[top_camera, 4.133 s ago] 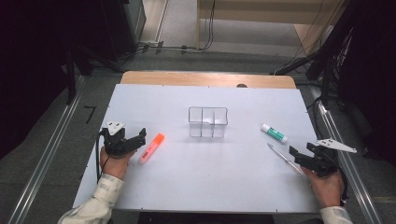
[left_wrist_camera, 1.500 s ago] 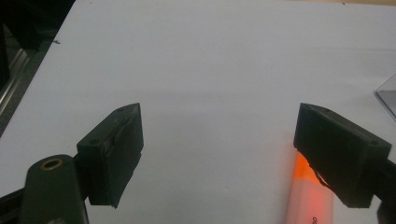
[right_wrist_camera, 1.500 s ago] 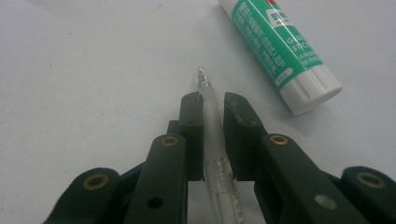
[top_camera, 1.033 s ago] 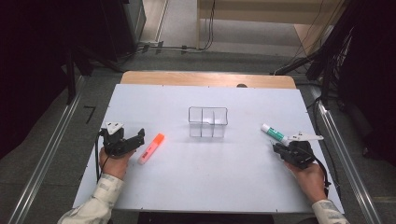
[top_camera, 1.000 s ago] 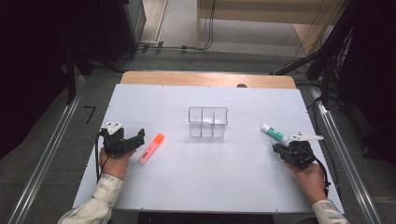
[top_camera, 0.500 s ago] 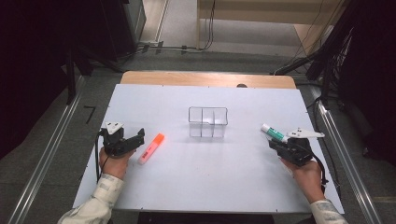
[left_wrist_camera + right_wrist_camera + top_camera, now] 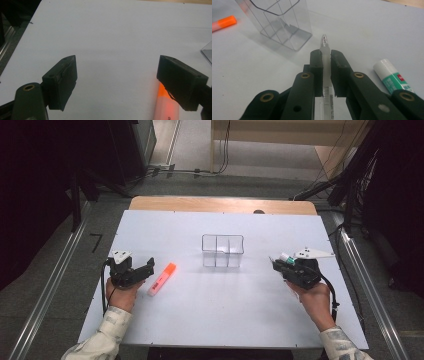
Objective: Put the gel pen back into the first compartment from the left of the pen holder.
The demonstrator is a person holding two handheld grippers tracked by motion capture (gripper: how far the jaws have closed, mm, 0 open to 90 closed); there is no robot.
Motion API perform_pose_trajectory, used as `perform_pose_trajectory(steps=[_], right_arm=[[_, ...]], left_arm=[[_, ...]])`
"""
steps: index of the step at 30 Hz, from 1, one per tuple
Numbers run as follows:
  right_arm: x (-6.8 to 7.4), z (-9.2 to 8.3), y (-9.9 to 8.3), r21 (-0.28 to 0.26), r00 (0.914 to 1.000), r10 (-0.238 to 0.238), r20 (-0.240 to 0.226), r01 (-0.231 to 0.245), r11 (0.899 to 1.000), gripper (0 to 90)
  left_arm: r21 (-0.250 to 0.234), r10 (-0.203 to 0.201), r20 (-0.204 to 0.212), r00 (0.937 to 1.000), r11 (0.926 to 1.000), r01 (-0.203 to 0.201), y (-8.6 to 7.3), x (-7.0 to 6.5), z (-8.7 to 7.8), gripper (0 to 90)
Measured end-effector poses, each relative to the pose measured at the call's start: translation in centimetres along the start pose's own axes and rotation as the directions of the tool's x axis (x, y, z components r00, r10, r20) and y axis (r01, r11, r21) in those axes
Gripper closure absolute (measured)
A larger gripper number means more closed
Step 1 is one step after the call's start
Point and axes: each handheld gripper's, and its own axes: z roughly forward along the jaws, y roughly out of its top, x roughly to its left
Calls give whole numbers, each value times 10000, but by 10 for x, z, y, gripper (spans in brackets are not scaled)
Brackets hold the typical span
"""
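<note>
- Pen (image 7: 325, 53), clear-barrelled, sat clamped between the jaws of the right hand-held gripper (image 7: 326, 56), its tip poking out past the pads toward the clear organiser (image 7: 277, 21).
- Against the frames from a moment earlier, that right hand-held gripper (image 7: 284, 265) had come up off the counter (image 7: 210, 320) and drifted inward; four seconds back the pen lay loose on the white top beside it. I took that to mean the pick was done and the carry to the box had begun.
- The glue stick (image 7: 392, 77) stayed where it was, lying just beside the right jaws.
- On the other side, the left hand-held gripper (image 7: 142, 270) rested unmoved on the counter, jaws spread wide with nothing between them; the orange highlighter (image 7: 166, 106) lay just by one pad, untouched.
- Further out, the organiser (image 7: 223, 251) stood upright mid-counter, compartments seemingly empty, so the drop into a slot looked like the step remaining.
</note>
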Motion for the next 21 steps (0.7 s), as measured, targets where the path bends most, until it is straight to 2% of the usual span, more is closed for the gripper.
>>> perform_pose_trajectory(steps=[13,21], right_arm=[[10,6,15,-266,9993,-33,-366,23,9996,790],[20,12,31,-551,9979,-254,-592,221,9982,790]], left_arm=[[4,10,4,10000,10000,-10,0,0,0,170],[2,-16,33,10000,10000,16,0,0,0,171]])
